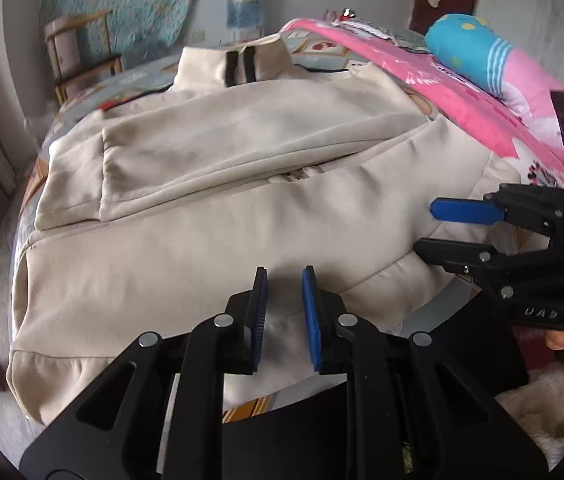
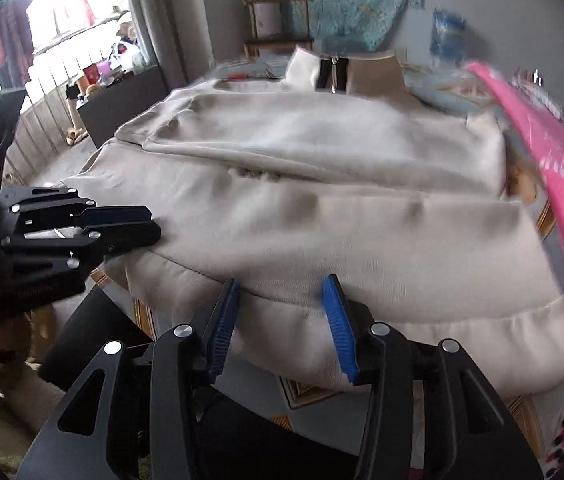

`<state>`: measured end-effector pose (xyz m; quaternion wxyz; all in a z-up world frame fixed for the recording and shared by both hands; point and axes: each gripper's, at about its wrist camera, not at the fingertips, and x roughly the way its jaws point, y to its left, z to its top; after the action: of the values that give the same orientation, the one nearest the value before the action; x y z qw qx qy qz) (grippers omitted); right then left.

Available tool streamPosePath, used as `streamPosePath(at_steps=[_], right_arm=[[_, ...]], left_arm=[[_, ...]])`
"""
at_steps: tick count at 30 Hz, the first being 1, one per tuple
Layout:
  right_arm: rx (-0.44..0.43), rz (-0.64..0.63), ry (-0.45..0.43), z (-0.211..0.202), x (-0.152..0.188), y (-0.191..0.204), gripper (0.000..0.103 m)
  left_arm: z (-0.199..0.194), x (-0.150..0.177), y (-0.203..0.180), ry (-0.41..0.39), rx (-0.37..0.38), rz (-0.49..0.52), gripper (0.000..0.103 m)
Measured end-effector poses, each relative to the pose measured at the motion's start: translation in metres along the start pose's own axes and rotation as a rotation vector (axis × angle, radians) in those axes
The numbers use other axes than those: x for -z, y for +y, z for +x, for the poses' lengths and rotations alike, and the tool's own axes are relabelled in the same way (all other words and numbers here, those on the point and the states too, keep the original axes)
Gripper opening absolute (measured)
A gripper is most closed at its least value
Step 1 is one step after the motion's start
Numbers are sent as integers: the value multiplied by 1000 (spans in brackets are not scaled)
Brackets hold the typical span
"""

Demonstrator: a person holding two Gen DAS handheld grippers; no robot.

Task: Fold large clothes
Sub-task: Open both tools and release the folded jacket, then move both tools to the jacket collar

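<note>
Lying spread across the bed is one cream sweatshirt, its black-striped collar at the far end and its hem hanging over the near edge. Two sleeves are lying folded across the body, one over the other. The left claw is hovering just above the hem with its two blue pads standing a narrow gap apart and nothing between them. The right claw is reaching toward the hem on the other side, its jaws standing wider apart; the cloth looks to be lying behind the pads rather than between them, though the blur in that view is making this hard to settle. Each claw is showing in the other's camera, side by side along the near edge. One pink blanket is lying along the right of the bed, with one blue-and-pink plush pillow resting on it. One wooden chair is standing by the far wall.
</note>
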<state>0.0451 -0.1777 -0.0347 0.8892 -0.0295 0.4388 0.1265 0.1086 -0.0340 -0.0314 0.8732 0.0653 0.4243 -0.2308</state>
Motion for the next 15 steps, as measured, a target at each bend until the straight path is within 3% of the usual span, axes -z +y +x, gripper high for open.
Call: streamPosePath(at_steps=[2, 6, 8, 10, 13, 15], right_arm=[[3, 18, -25, -10, -2, -7, 43], [107, 88, -50, -27, -1, -36, 44], [162, 171, -61, -32, 4, -61, 59], [195, 248, -42, -27, 13, -83, 67], [189, 262, -7, -14, 19, -95, 69], [215, 204, 22, -15, 10, -86, 70]], left_arm=[[-12, -2, 4, -32, -8, 2, 18], [-26, -4, 11, -56, -42, 32, 18], [-17, -1, 23, -16, -88, 7, 18], [-3, 4, 43, 47, -106, -62, 18], [-3, 0, 61, 43, -29, -138, 18], [-7, -5, 64, 46, -42, -137, 24]])
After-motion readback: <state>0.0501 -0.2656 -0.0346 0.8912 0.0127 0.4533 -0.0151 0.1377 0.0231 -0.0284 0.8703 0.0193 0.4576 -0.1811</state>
